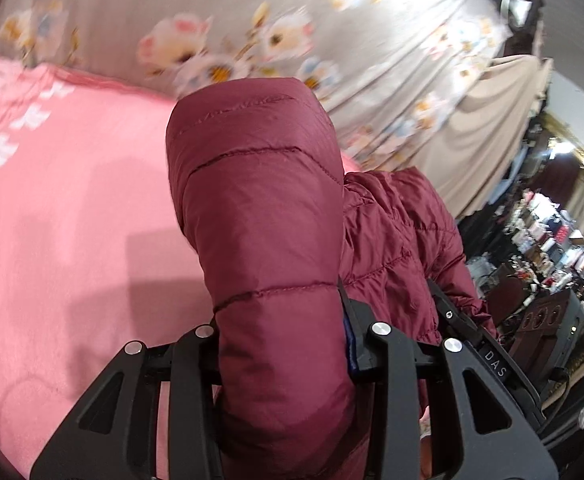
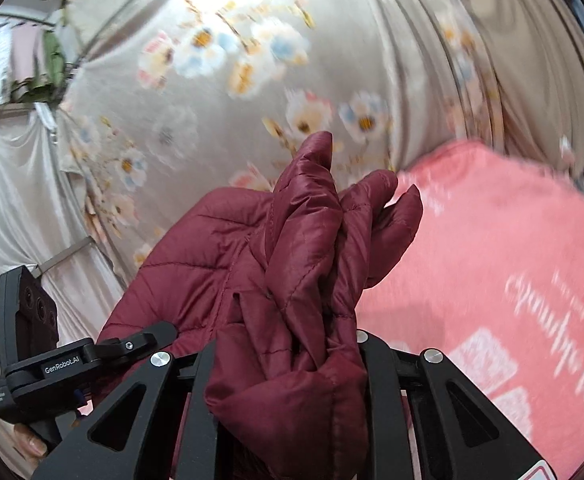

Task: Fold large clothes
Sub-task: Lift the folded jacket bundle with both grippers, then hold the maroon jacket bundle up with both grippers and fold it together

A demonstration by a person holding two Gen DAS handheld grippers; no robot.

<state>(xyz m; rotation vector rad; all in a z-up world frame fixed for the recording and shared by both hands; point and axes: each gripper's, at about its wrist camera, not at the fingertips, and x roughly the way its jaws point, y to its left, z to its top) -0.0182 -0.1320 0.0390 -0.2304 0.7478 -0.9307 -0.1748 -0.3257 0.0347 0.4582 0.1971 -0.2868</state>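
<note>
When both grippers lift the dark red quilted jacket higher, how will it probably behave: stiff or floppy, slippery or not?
The jacket is probably floppy: it bunches into folds between the right gripper fingers. Its puffy quilted panels suggest it is light for its bulk. The shiny shell looks smooth, so it may slip in the left gripper.

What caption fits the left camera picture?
Left tongs clamp a puffy maroon jacket above a pink blanket.

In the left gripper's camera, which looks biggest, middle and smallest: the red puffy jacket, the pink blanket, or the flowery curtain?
1. Pink blanket and red puffy jacket: they look about alike, and the jacket sits right against the camera, so I won't rank them.
2. Flowery curtain: smallest-looking, though farthest.
</note>
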